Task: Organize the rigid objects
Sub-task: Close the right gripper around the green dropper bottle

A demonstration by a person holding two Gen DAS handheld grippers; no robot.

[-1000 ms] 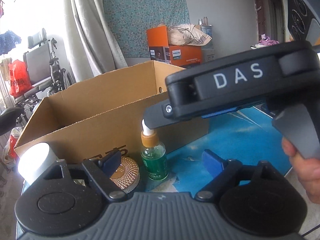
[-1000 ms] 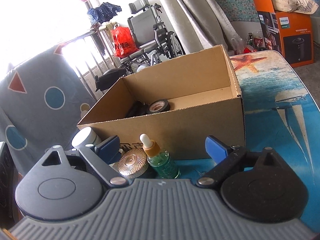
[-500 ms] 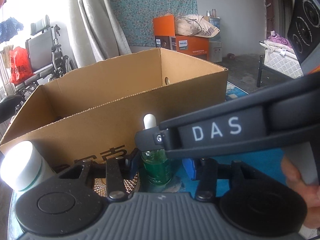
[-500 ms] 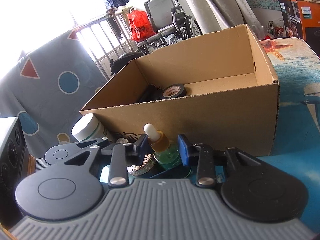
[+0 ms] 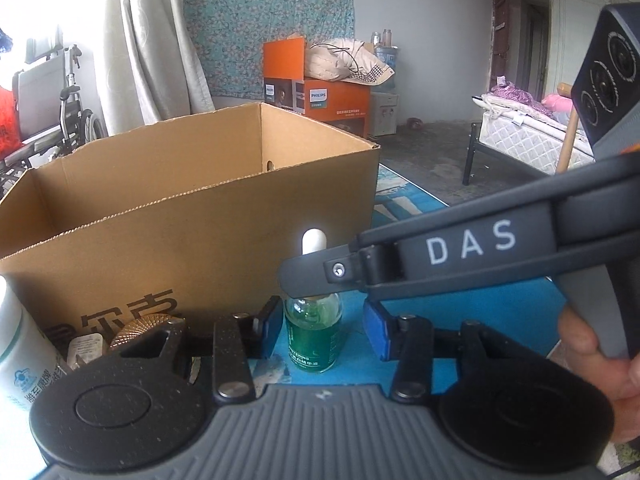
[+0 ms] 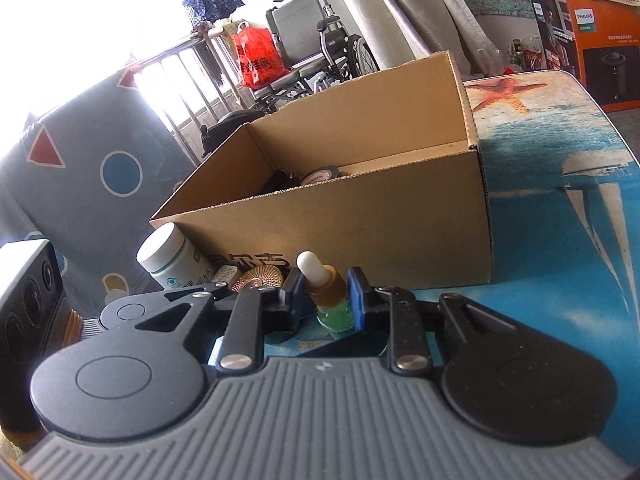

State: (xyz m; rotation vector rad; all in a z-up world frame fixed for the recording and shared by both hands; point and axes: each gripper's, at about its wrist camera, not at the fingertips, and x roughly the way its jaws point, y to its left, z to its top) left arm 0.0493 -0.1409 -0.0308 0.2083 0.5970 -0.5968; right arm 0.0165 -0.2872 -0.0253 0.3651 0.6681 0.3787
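Daylight is flooding in through a barred window (image 6: 188,60), washing out the upper left. A pale curtain (image 5: 152,36) is hanging beside a teal floral cloth (image 5: 268,20) covering the grey wall (image 5: 432,20). A wheelchair (image 6: 316,44) is standing by the window; an orange Philips carton (image 5: 320,88) and a bed (image 5: 528,132) are occupying the bare concrete floor (image 5: 424,160).

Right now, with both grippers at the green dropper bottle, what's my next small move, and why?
Probably a short, straight lift with the right gripper. Its jaws are closing on the amber collar of the dropper bottle, which stands upright just in front of the cardboard box. The left gripper only straddles the green body, with a gap at one pad, so lifting straight up should clear it.
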